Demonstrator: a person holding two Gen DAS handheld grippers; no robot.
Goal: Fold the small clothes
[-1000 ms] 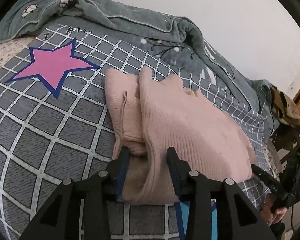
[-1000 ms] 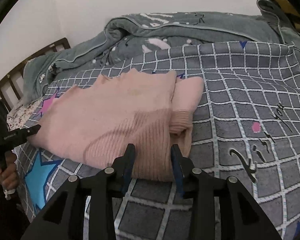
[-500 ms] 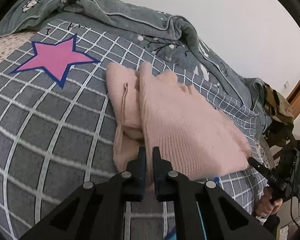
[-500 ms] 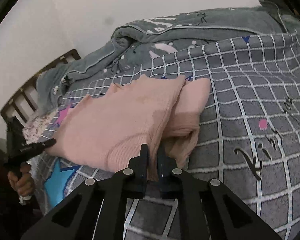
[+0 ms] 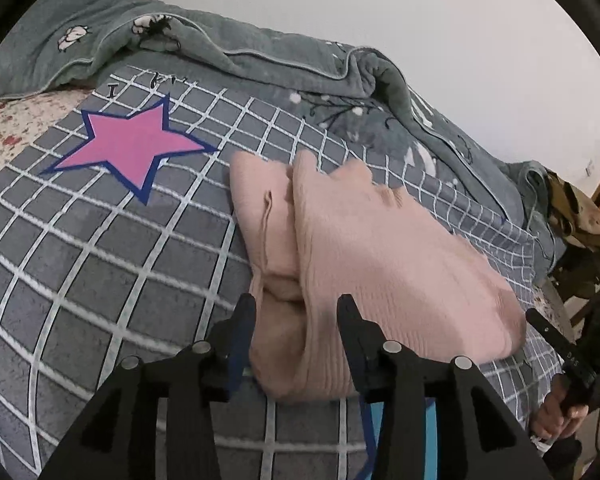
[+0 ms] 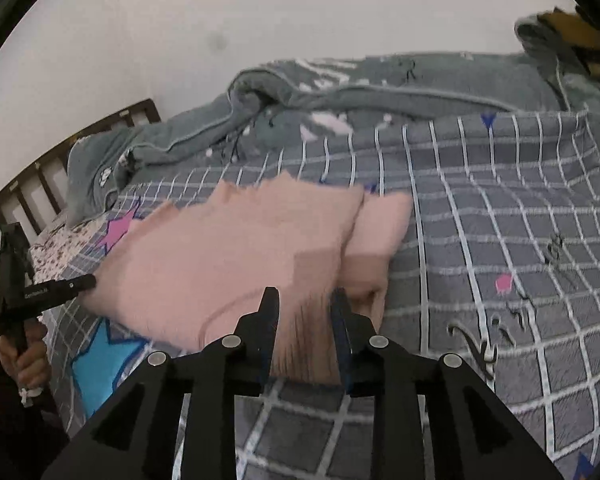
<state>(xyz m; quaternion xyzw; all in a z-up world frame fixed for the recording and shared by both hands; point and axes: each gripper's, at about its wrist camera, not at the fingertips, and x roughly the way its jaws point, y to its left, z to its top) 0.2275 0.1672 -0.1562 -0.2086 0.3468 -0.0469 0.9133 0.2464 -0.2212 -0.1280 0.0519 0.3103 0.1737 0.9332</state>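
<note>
left gripper point(image 5: 296, 316): jaws opening, sweater point(image 5: 380, 248) hem between, unpinched
right gripper point(image 6: 306, 312): same, letting go
risk: fold springs open

Soft, even daylight fills both views, with no glare and only faint shadows. The white wall point(image 5: 440, 40) is bright, almost washed out. Fisheye bending curves the bed point(image 5: 80, 260) grid and leaves black corners. The right wrist view is smeared by motion blur: the pink sweater point(image 6: 228, 248) has blocky edges. In the left wrist view the sweater point(image 5: 380, 248) is only slightly soft.
</note>
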